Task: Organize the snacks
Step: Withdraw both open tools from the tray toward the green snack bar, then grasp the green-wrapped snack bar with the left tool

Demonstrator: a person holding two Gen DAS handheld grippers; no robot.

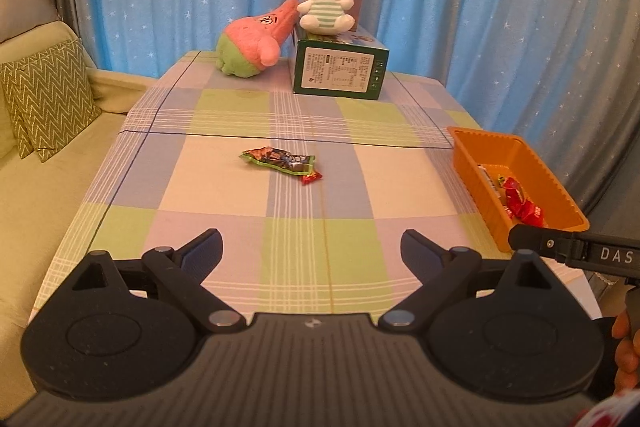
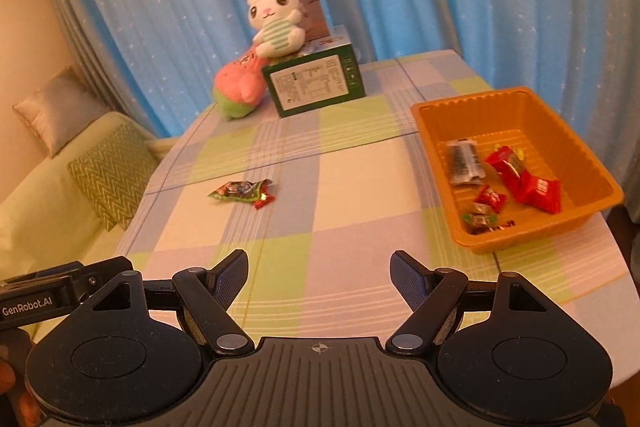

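Both empty, left gripper (image 1: 311, 249) and right gripper (image 2: 319, 269) spread wide, aimed at green snack packet (image 1: 279, 160) and small red candy (image 1: 311, 178) mid-table, outside orange tray (image 2: 452, 107) already holding gathered sweets.

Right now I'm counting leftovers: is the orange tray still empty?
No, the orange tray already holds several wrapped snacks, including red packets and a dark packet.
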